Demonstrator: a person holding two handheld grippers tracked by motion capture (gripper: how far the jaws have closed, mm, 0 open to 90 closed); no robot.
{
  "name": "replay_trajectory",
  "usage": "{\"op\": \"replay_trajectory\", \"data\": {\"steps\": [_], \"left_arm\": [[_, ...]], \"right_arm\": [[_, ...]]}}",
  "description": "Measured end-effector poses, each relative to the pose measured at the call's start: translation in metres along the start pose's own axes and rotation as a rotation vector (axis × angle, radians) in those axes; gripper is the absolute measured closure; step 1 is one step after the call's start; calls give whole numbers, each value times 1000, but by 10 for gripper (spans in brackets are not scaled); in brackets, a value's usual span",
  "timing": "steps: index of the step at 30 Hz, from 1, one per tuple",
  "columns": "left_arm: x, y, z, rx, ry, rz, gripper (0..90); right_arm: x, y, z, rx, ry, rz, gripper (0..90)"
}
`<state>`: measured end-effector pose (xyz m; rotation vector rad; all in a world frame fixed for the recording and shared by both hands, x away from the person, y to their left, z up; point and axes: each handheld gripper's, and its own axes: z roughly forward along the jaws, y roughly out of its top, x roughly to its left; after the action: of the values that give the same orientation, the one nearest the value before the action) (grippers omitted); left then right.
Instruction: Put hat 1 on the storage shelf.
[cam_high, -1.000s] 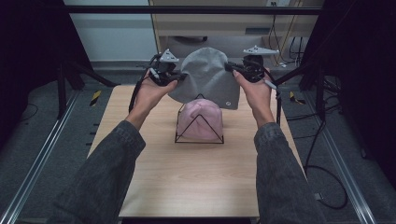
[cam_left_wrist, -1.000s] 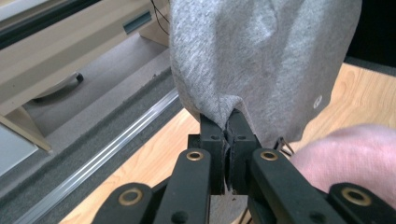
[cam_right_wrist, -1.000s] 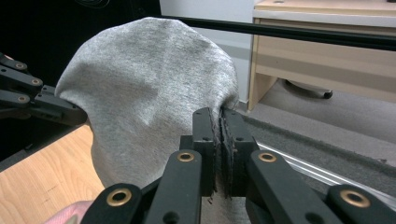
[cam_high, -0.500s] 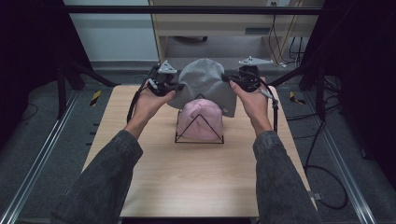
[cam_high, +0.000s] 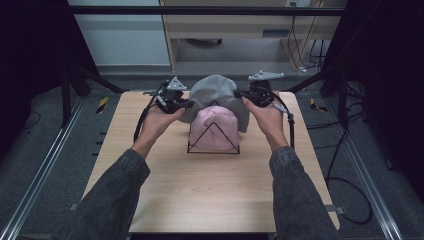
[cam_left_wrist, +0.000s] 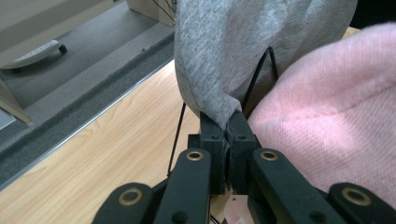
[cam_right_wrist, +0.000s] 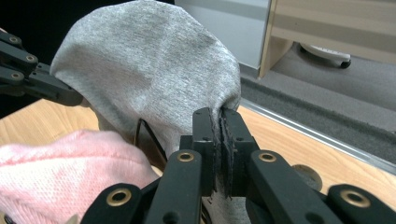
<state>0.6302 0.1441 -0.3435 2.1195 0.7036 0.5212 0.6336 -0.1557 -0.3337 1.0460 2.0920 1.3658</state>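
Observation:
A grey knit hat hangs stretched between my two grippers, over the back of a black wire pyramid stand. A pink knit hat sits on that stand. My left gripper is shut on the grey hat's left rim; the pink hat lies just beside its jaws. My right gripper is shut on the grey hat's right rim, with the grey hat ballooning ahead of it and the pink hat low at the left. A stand wire runs under the grey fabric.
The wooden table is bare in front of the stand. A desk stands beyond the far edge, with cables on the floor at the right and metal rails along both sides.
Both grippers have come down and drawn closer together, bringing the grey hat lower over the stand and the pink hat.

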Motion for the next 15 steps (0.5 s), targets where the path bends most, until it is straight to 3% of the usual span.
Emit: {"op": "replay_trajectory", "data": {"steps": [15], "left_arm": [[-4,-22,9,40,-8,-13,877]], "right_arm": [[5,-20,10,43,16,5,860]]}}
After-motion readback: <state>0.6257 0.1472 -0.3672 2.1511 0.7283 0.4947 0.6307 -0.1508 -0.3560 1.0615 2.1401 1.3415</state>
